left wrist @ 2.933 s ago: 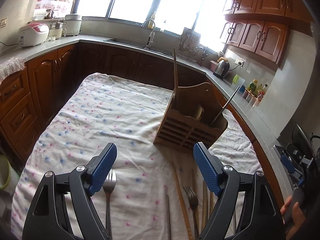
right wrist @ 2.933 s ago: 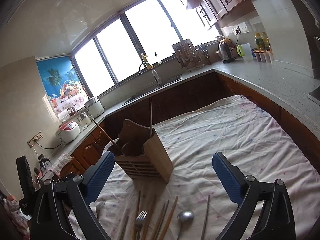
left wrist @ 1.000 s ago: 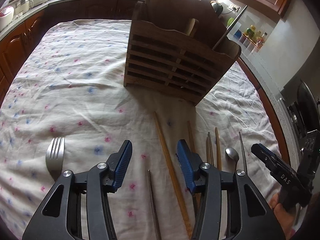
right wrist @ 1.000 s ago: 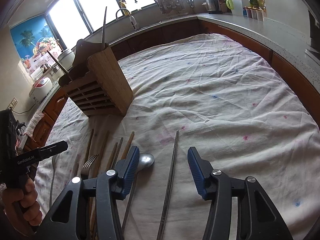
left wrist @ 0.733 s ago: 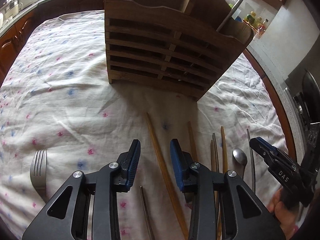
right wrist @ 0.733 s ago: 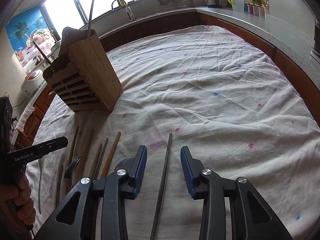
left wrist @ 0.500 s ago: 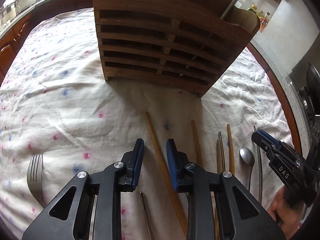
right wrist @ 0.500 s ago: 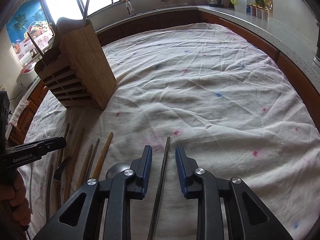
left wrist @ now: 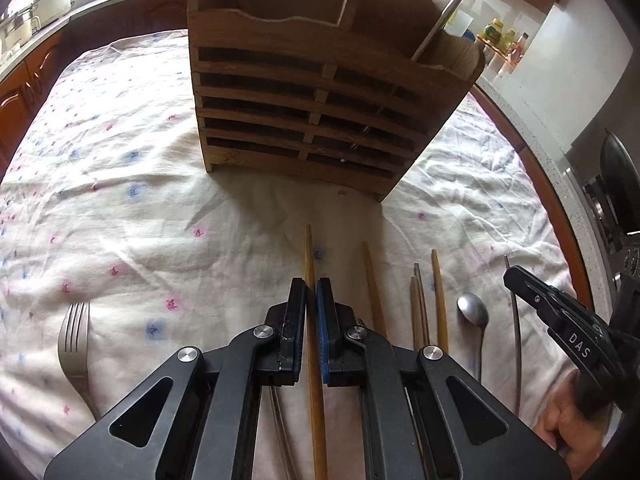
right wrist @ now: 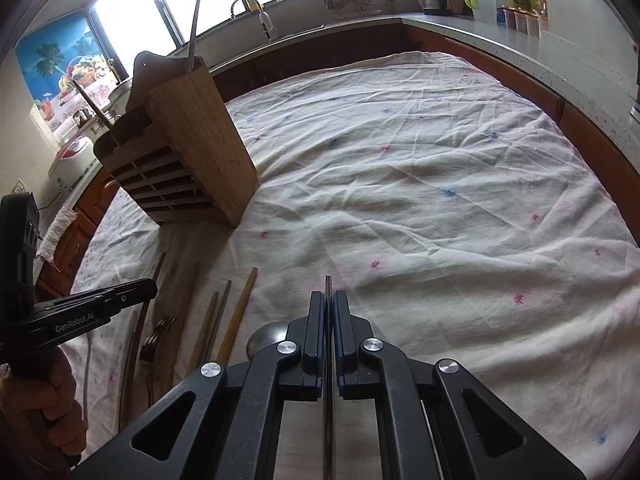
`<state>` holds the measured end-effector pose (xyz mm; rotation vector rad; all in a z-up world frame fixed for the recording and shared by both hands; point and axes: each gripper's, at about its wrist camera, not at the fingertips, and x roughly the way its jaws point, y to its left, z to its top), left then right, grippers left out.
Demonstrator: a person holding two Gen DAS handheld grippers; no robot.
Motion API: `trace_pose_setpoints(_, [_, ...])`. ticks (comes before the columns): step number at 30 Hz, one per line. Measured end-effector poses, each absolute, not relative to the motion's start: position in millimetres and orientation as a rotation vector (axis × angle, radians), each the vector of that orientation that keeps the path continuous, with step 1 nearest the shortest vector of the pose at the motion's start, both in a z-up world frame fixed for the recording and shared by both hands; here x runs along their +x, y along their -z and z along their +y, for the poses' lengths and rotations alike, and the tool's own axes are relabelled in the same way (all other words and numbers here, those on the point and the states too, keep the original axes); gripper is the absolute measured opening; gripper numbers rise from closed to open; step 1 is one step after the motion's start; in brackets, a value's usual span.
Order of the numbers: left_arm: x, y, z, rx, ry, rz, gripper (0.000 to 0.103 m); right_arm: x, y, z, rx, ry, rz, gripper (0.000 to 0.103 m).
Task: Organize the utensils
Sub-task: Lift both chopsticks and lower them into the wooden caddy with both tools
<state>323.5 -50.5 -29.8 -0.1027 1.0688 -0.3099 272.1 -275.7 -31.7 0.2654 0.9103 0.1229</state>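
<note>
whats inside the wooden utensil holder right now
Two utensils stand in the wooden utensil holder: a metal chopstick and a wooden chopstick. Its walls hide their lower ends and anything shorter.

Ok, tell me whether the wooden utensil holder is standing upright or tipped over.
Upright. The wooden utensil holder sits on its base on the cloth, open top upward, with a metal utensil sticking up out of it.

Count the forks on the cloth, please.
2. One fork lies alone at the far left of the left wrist view. The other fork lies among the wooden chopsticks in the right wrist view. Others may be hidden from both views.
</note>
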Motion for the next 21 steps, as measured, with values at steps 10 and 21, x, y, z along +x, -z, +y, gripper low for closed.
trace_pose_setpoints(10, [274,-44,-17,-0.188,0.358,0.909,0.004,239,-36,-277,0.288,-0.173,0.772,0.004])
trace_pose_setpoints(21, [225,-92,7,-0.246,0.387,0.779,0.005,201,-90,-275,0.284,-0.200,0.642,0.004])
